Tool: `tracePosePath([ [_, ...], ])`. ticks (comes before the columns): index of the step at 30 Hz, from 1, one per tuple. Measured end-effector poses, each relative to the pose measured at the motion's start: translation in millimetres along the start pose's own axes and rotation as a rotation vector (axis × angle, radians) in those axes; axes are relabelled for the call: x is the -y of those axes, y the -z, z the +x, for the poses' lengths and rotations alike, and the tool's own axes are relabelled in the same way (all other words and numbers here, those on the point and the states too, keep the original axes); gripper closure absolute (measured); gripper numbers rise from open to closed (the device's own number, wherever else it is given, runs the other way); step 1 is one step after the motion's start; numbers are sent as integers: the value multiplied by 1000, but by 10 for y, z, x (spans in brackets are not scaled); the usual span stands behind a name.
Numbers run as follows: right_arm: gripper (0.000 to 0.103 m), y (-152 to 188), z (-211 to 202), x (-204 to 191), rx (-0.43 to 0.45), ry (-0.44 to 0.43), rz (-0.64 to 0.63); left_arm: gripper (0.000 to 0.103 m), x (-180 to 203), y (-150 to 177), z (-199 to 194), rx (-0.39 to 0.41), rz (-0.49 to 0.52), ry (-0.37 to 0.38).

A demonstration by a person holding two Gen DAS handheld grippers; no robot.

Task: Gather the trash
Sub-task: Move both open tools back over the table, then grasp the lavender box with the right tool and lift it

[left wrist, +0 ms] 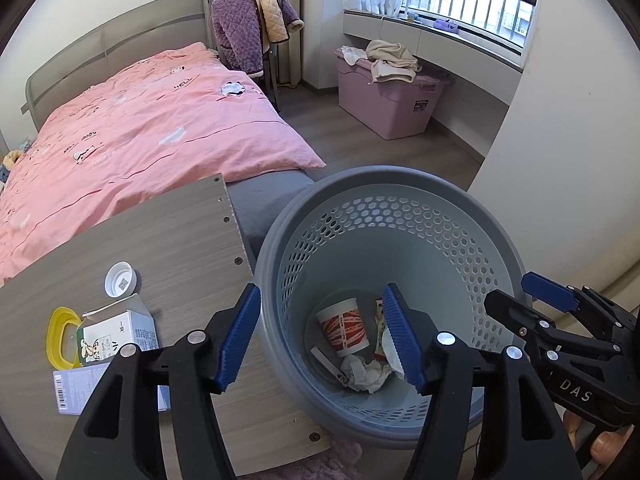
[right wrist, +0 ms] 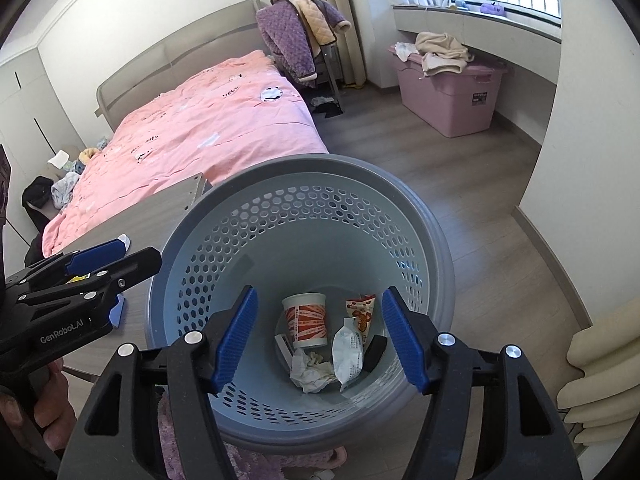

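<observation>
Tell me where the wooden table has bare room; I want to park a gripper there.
Bare wood runs from the white cap to the table's far edge by the bed, and along the basket side. The near left corner is crowded: milk carton, yellow ring, blue packet.

Wood-grain surface: white cap, yellow ring, milk carton, barcoded packet. Floor: pink storage box.

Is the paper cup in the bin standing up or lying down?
Lying down: the paper cup rests on its side at the bottom of the bin, beside crumpled tissue.
</observation>
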State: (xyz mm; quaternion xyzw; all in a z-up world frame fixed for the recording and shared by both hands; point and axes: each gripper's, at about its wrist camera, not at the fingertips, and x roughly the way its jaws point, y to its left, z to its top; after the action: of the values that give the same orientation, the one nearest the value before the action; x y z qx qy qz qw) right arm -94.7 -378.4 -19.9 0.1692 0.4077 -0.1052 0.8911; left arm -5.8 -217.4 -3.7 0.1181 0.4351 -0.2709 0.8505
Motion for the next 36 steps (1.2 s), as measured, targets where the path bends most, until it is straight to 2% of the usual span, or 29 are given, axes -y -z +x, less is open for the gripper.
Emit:
tracePosePath([
  [16, 34, 87, -19, -356, 8, -41, -64, 38, -387, 230, -194, 35, -72, -63],
  [22, 33, 129, 35, -675, 3, -98, -128, 38, -746, 405, -318, 49, -141, -118],
  [28, 33, 182, 144, -1107, -14, -175, -214, 38, -1187, 573, -441, 72, -219, -204],
  [36, 29, 207, 240, -1626, -9, -302, -325, 38, -1723, 875, -639, 78, -300, -300],
])
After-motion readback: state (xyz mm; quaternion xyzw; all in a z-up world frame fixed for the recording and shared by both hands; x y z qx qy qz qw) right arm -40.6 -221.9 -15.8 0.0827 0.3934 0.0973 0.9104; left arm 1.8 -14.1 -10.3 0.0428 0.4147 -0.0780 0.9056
